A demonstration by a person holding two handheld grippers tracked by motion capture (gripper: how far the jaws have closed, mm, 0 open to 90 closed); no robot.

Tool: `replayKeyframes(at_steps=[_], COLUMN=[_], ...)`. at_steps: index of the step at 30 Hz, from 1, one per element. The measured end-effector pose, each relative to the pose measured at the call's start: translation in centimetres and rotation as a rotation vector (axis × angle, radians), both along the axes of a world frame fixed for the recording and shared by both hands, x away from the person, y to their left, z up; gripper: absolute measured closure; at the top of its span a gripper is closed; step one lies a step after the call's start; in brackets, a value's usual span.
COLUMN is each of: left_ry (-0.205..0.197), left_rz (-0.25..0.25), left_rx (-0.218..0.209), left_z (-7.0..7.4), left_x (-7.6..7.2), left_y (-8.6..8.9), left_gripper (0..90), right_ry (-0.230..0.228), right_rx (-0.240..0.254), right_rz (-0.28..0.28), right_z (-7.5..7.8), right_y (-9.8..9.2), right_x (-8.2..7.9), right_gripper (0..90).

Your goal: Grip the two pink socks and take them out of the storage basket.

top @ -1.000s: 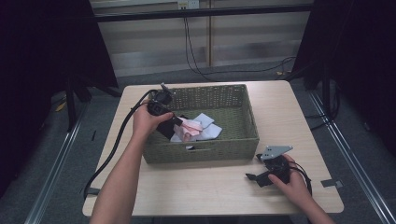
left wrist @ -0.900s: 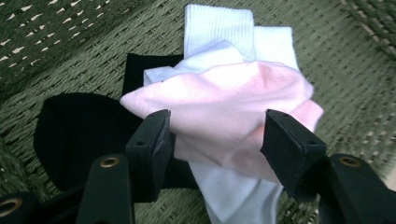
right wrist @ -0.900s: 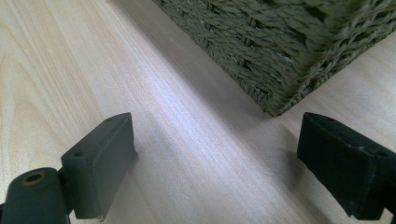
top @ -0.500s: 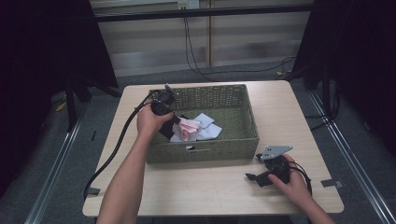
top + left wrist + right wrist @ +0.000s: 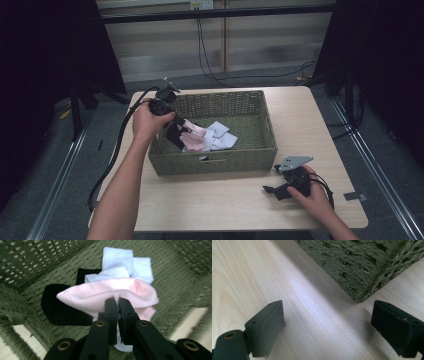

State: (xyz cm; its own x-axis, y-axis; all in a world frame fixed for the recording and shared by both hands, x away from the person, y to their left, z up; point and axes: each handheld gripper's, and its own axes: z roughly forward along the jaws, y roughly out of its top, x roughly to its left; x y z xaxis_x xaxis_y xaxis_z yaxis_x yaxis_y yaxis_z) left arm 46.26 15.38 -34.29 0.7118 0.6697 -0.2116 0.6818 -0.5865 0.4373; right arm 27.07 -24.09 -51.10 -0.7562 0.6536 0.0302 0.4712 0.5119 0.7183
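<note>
Left gripper (image 5: 117,301) pinched on pink sock (image 5: 100,296) near basket's (image 5: 260,150) left wall; right gripper (image 5: 327,327) wide open, empty, past its front-right corner.

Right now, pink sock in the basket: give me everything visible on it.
The pink sock looks like soft, fuzzy knit, pale pink, folded over. The left gripper is shut on its upper fold, jaws having just closed, so the sock drapes from them. It hangs at the left end of the green woven basket, over a black sock and against light blue ones.
</note>
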Motion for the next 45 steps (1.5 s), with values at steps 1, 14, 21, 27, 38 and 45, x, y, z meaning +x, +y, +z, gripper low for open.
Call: replayKeyframes(at_steps=[1, 14, 21, 27, 38, 45], left_ry=[0.004, 0.015, 0.007, 0.002, 0.007, 0.006], left_rz=[-0.007, -0.064, -0.114, -0.144, -0.188, -0.241], left_rx=[0.004, -0.037, -0.036, -0.047, -0.057, -0.059], left_z=[0.4, 3.7, 5.1, 5.7, 6.0, 6.2], left_x=[0.0, -1.9, -3.2, -4.2, -5.6, -7.0], left_y=[0.0, 0.5, 0.4, 0.7, 0.9, 0.5], left_gripper=[86.1, 86.1, 86.1, 86.1, 86.1, 86.1], right_ry=[0.002, 0.002, 0.002, 0.0, 0.004, 0.003], right_rx=[0.001, 0.002, 0.003, 0.0, 0.003, 0.001], right_rz=[-0.001, -0.001, 0.0, 0.0, 0.0, 0.002], right_z=[0.0, 0.0, 0.0, 0.0, 0.0, 0.0], right_y=[0.0, 0.0, 0.0, 0.0, 0.0, 0.0], right_x=[0.0, 0.0, 0.0, 0.0, 0.0, 0.0], right_gripper=[10.6, 10.6, 10.6, 10.6, 10.6, 10.6])
